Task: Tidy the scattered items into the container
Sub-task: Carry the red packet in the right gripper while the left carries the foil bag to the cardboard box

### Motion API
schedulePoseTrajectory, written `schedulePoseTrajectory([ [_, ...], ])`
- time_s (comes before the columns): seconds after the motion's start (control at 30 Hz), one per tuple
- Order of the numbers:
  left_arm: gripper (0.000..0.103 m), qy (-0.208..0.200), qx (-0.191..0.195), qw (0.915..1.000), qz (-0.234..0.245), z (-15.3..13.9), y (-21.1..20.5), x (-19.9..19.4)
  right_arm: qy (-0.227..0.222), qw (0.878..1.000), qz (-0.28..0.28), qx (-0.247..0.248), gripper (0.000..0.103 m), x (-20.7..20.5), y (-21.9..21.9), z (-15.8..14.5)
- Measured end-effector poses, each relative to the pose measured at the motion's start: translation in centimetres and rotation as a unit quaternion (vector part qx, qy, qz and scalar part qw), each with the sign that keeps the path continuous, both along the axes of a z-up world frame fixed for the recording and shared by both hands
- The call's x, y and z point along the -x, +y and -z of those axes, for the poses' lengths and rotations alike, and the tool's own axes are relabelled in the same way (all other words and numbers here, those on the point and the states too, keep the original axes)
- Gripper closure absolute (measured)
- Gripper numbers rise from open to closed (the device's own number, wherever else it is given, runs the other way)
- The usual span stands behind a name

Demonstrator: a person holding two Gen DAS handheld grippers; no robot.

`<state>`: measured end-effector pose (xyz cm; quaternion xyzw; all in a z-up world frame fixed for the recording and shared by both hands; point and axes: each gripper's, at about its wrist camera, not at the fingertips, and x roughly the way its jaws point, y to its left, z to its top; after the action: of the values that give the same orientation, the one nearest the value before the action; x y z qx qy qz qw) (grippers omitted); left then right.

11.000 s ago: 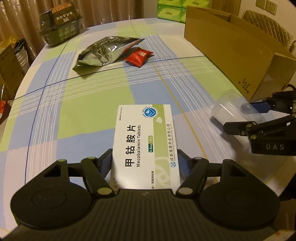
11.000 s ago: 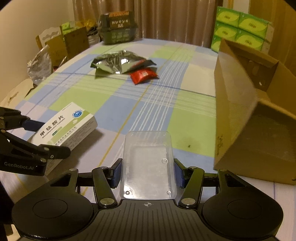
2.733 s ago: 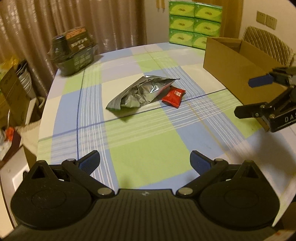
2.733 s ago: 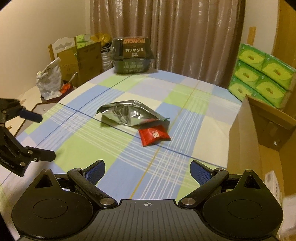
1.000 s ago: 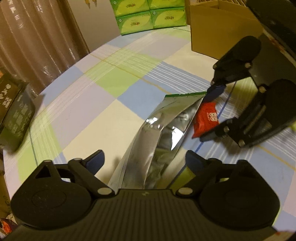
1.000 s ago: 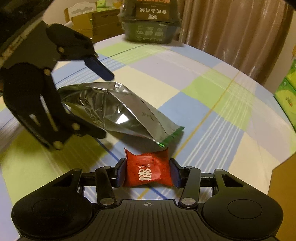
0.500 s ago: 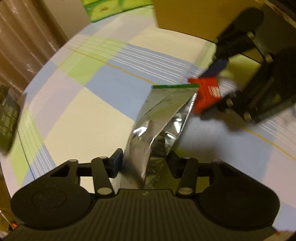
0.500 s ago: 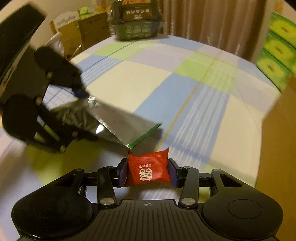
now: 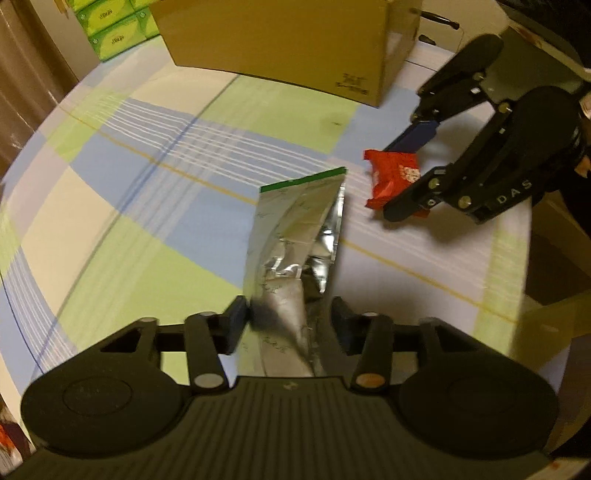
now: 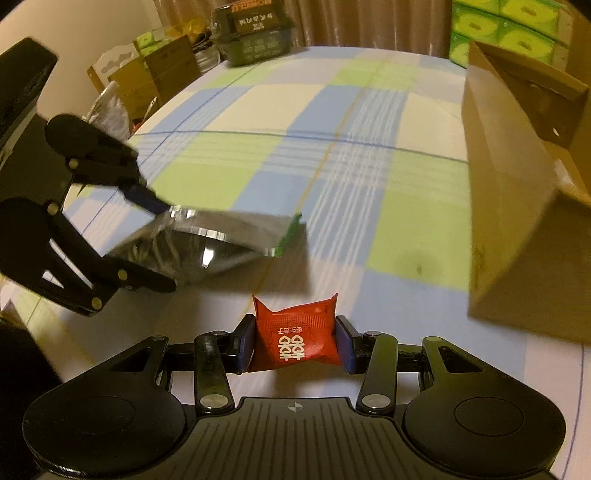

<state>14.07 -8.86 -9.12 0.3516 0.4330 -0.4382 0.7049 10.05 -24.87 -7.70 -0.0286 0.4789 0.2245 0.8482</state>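
Note:
My left gripper (image 9: 288,325) is shut on a crumpled silver foil bag (image 9: 295,236) with a green edge and holds it above the table. The bag also shows in the right wrist view (image 10: 218,240), with the left gripper (image 10: 147,236) at the left. My right gripper (image 10: 295,343) is shut on a small red packet (image 10: 297,339) and holds it off the table. The packet (image 9: 393,177) and right gripper (image 9: 410,173) show at the right of the left wrist view. The open cardboard box (image 9: 280,40) stands ahead; it is at the right in the right wrist view (image 10: 524,192).
The round table has a blue, green and white checked cloth (image 10: 332,155). A dark green container (image 10: 255,29) stands at its far edge. Green tissue packs (image 10: 506,26) are stacked behind the box. Cartons and a chair (image 10: 147,74) stand left of the table.
Both grippers have lifted their items and swung toward the cardboard box. The box is now closer in both views.

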Motion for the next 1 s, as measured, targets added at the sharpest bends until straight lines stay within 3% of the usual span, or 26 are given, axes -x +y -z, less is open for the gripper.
schedulePoseTrajectory([
  [0.2, 0.03, -0.015, -0.034, 0.9993, 0.009, 0.4, -1.7, 0.2, -0.006, 1.0, -0.004, 0.008, 0.061, 2.0, -0.3, 0.0],
  [0.37, 0.029, 0.015, -0.039, 0.9989, -0.019, 1.2, -2.0, -1.2, -0.026, 0.999, -0.017, 0.019, 0.061, 2.1, -0.3, 0.5],
  [0.47, 0.035, 0.022, -0.043, 0.9984, -0.03, 1.7, -2.2, -2.1, -0.041, 0.998, -0.029, 0.037, 0.06, 2.0, -0.2, 1.0],
  [0.6, 0.054, 0.027, -0.053, 0.9977, -0.032, 2.4, -2.6, -2.7, -0.042, 0.997, -0.034, 0.048, 0.059, 1.7, -0.2, 1.9],
  [0.77, 0.057, 0.031, -0.053, 0.9977, -0.028, 2.5, -2.6, -2.9, -0.049, 0.996, -0.042, 0.061, 0.051, 1.9, -0.1, 2.9],
  [0.93, 0.06, 0.031, -0.047, 0.998, -0.028, 2.5, -2.4, -2.7, -0.053, 0.996, -0.038, 0.06, 0.051, 2.3, 0.0, 2.9],
  [1.0, 0.062, 0.029, -0.046, 0.9981, -0.029, 2.5, -2.5, -2.7, -0.051, 0.996, -0.032, 0.06, 0.058, 2.4, 0.0, 2.9],
])
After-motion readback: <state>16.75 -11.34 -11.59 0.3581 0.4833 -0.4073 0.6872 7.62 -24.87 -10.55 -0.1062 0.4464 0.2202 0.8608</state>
